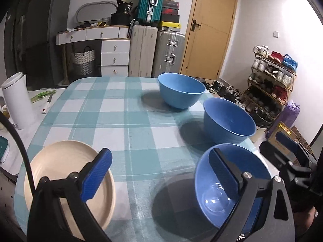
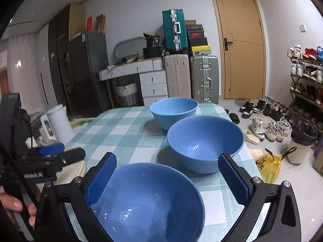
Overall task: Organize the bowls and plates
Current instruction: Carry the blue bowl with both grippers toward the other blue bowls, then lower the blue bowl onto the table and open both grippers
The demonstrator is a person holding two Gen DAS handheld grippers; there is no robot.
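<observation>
Nearest blue bowl [image 2: 149,203] directly below right gripper [image 2: 168,178], jaws wide apart, gripping nothing. Left gripper [image 1: 161,173] likewise spread and empty, between beige plate [image 1: 60,161] and that bowl.

Table under a teal-and-white checked cloth [image 1: 125,121]

On it stand 3 blue bowls in a row along the right side: far [image 1: 181,92], middle [image 1: 229,121], near [image 1: 232,183]. 1 cream plate [image 1: 60,161] lies at the near left corner.
</observation>
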